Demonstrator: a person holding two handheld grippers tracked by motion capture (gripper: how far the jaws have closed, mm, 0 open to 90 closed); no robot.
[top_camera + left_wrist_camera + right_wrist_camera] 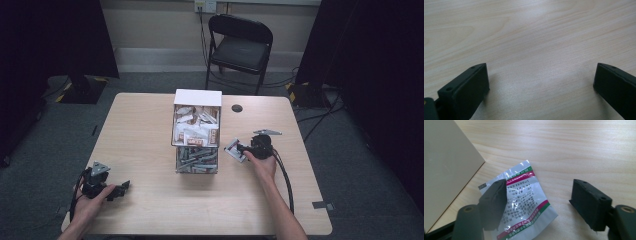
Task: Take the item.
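Two-compartment box (197, 97): white sachets (196, 129) above, grey ones (196, 160) below. Both claws (541, 82) (537, 202) wide open, empty.

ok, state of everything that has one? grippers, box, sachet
left gripper: open, nothing between its jaws, low over bare table.
right gripper: open, over the sachet.
sachet: flat on the table beside the box, not gripped.
box: open at the top, full of packets.
chair: unfolded, unoccupied.

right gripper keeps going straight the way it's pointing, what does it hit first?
Likely the packet lying on the table between the open jaws of the right gripper. Past it stands the box. Depth is hard to judge.
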